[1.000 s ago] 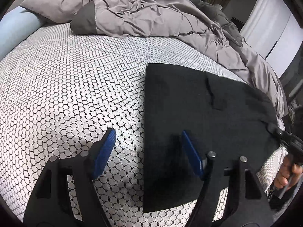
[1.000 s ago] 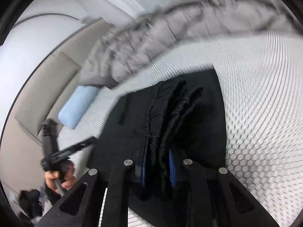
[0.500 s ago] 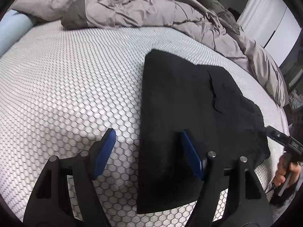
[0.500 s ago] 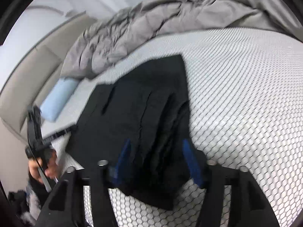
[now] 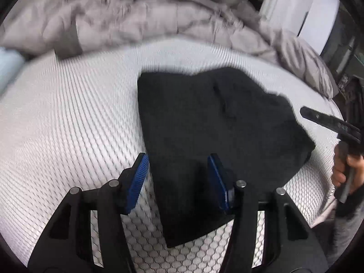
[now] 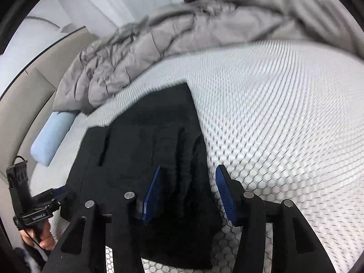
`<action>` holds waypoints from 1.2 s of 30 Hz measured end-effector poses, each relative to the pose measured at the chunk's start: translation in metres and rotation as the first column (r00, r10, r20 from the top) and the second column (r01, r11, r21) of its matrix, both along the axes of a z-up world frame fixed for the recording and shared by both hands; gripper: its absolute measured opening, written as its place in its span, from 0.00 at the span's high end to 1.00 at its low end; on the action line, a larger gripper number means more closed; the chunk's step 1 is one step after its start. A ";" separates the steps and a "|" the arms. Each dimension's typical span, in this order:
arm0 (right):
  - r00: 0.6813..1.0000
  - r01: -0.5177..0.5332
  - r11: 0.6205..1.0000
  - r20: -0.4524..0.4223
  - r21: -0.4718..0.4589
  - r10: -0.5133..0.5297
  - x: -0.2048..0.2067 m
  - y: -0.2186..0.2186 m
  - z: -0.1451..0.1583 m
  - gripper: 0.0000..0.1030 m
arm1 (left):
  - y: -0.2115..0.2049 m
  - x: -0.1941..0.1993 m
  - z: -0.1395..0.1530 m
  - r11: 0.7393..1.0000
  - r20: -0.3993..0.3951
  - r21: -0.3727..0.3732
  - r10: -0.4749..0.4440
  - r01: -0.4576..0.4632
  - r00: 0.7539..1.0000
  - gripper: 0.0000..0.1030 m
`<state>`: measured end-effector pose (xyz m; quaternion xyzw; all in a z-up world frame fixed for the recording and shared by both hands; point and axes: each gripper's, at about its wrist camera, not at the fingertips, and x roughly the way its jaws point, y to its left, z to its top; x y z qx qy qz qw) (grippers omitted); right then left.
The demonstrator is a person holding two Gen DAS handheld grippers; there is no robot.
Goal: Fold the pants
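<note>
Left gripper (image 5: 178,179) | half open, closing, grips nothing | over pants (image 5: 216,132) near corner

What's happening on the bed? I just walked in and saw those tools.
A person is folding black pants on the bed with two hand-held tongs. The left tongs and right tongs have just been closing, each straddling an edge of the pants, pads not yet pressing. The pants lie folded flat.
</note>
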<state>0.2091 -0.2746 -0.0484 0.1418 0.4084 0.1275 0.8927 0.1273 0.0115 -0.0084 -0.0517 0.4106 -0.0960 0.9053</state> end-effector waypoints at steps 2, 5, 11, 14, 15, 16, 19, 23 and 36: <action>0.994 -0.068 0.997 0.084 -0.030 0.070 -0.016 0.015 0.019 0.51 | -0.015 -0.004 0.010 0.998 0.057 0.008 -0.066 0.066 0.996 0.50; 0.971 -0.204 0.977 0.115 -0.065 0.210 -0.026 0.054 0.026 0.50 | -0.048 0.004 0.001 0.977 0.022 0.036 -0.211 0.210 0.977 0.49; 0.904 -0.424 0.880 -0.039 -0.213 0.426 -0.010 0.136 -0.025 0.50 | -0.077 0.014 -0.029 0.931 -0.050 0.131 -0.338 0.342 0.940 0.49; 0.913 -0.395 0.852 -0.044 -0.345 0.406 -0.018 0.125 -0.025 0.50 | -0.058 0.006 -0.028 0.941 -0.051 0.118 -0.314 0.318 0.948 0.49; 0.931 -0.347 0.848 -0.041 -0.400 0.361 -0.021 0.113 -0.023 0.52 | -0.052 0.003 -0.026 0.944 -0.048 0.111 -0.308 0.312 0.950 0.49; 0.938 -0.325 0.847 -0.030 -0.420 0.345 -0.025 0.101 -0.022 0.59 | -0.047 -0.003 -0.027 0.945 -0.048 0.107 -0.305 0.308 0.951 0.49; 0.938 -0.324 0.852 -0.019 -0.410 0.347 -0.034 0.079 -0.016 0.59 | -0.049 -0.004 -0.025 0.946 -0.054 0.136 -0.288 0.293 0.956 0.49; 0.936 -0.321 0.868 0.012 -0.378 0.351 -0.038 0.078 -0.001 0.57 | -0.052 -0.005 -0.002 0.953 -0.006 0.121 -0.278 0.277 0.961 0.49; 0.944 -0.302 0.835 -0.021 -0.460 0.329 -0.009 0.121 -0.024 0.58 | -0.053 -0.006 -0.025 0.927 -0.053 0.177 -0.327 0.331 0.943 0.48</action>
